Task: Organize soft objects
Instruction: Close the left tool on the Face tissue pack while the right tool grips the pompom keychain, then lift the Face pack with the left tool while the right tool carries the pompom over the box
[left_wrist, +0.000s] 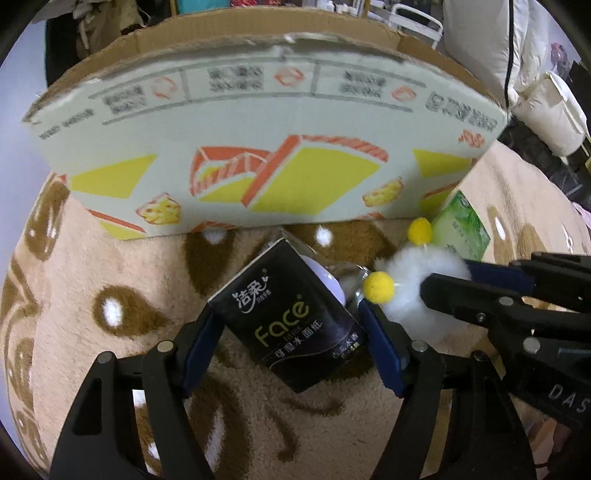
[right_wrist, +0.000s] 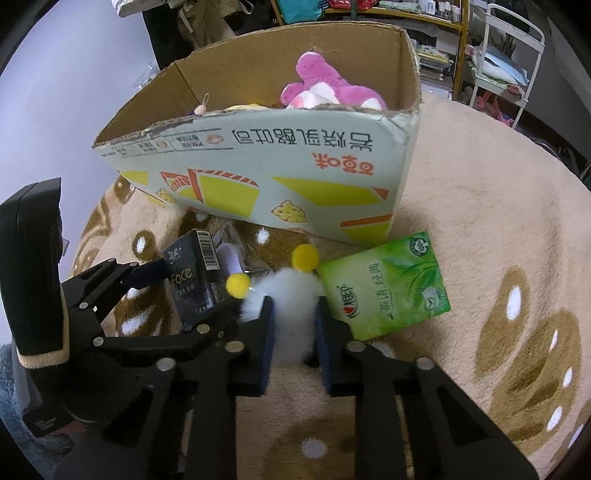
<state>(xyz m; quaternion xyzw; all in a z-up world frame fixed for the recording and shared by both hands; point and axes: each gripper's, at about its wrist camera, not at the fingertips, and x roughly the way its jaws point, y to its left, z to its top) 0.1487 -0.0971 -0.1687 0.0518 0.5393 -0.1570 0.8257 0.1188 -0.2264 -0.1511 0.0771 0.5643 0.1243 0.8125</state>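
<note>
My left gripper (left_wrist: 291, 328) is shut on a black "Face" tissue pack (left_wrist: 291, 314), held tilted just above the blanket; it also shows in the right wrist view (right_wrist: 195, 277). My right gripper (right_wrist: 293, 314) is shut on a white fluffy toy (right_wrist: 291, 295) with two yellow pompoms; the toy also shows in the left wrist view (left_wrist: 417, 273). A green tissue pack (right_wrist: 388, 284) lies on the blanket right of the toy. The cardboard box (right_wrist: 280, 177) stands just behind, holding a pink plush toy (right_wrist: 325, 88).
A beige blanket with brown patterns (right_wrist: 480, 206) covers the surface. A clear plastic item with a white part (left_wrist: 328, 277) lies behind the black pack. Shelves and a white rack (right_wrist: 506, 55) stand beyond the box.
</note>
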